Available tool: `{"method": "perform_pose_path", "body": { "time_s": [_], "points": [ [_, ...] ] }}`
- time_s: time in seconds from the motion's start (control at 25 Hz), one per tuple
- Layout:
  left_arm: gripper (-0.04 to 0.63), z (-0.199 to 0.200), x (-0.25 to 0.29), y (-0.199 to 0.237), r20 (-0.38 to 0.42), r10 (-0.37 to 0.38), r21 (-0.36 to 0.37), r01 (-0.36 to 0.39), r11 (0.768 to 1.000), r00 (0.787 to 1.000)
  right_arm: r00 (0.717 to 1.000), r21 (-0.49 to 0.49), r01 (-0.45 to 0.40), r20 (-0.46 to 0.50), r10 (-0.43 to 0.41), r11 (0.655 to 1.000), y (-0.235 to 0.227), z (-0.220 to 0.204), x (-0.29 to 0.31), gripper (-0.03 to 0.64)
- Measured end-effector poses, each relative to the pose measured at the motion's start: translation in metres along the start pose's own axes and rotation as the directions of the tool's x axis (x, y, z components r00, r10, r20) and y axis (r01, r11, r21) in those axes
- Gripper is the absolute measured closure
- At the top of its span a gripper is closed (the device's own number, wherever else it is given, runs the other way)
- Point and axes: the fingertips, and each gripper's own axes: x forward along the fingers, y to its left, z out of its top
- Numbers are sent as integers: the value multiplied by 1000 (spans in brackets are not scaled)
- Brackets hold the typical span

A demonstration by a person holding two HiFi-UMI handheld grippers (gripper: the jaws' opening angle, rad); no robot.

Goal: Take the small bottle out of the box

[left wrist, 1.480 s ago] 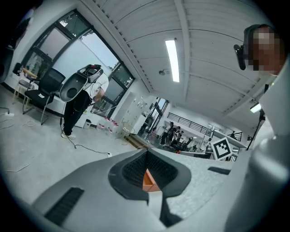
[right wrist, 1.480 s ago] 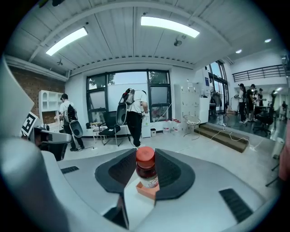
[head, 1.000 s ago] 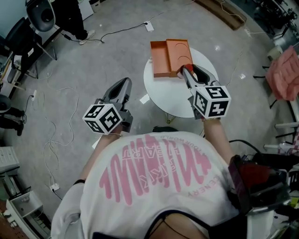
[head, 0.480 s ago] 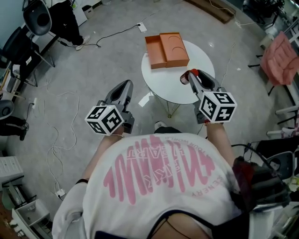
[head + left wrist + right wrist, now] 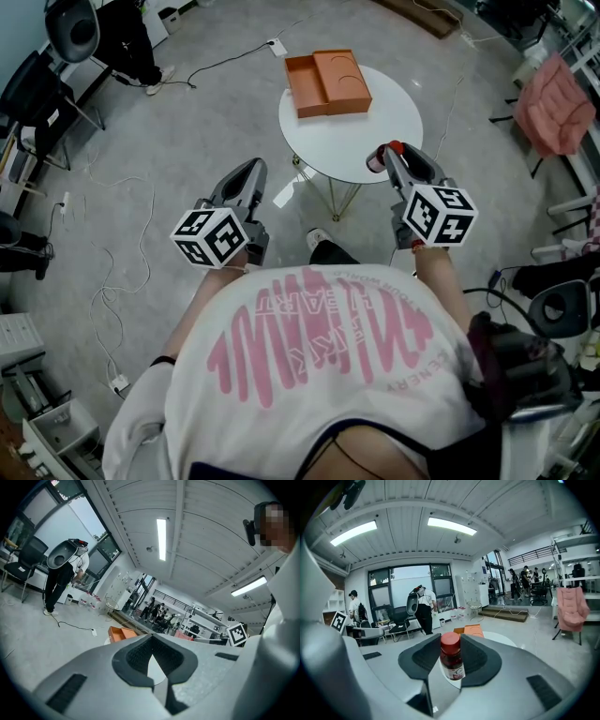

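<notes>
Small bottle (image 5: 451,660) clamped in right gripper (image 5: 384,157), out of box (image 5: 328,82); left gripper (image 5: 246,176) closed, empty; could slip from tilted grip, dropping past table's (image 5: 328,141) near edge.

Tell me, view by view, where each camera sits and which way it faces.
Head view: on the person's head, aimed steeply down at the round table and orange box; shows the shirt, left gripper and right gripper.
Left gripper view: on the left gripper, looking across the room along its shut, empty jaws.
Right gripper view: on the right gripper, looking along jaws clamped on the small bottle.
Shared: all three show the orange box.
</notes>
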Motion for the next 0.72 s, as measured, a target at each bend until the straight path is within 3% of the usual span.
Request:
{"method": "perform_pose_path", "body": {
  "time_s": [0.72],
  "points": [
    [589, -17, -32, -12, -16, -8, 5, 8, 1000, 1000, 999, -21, 19, -31, -20, 1000, 16, -34, -31, 489]
  ]
}}
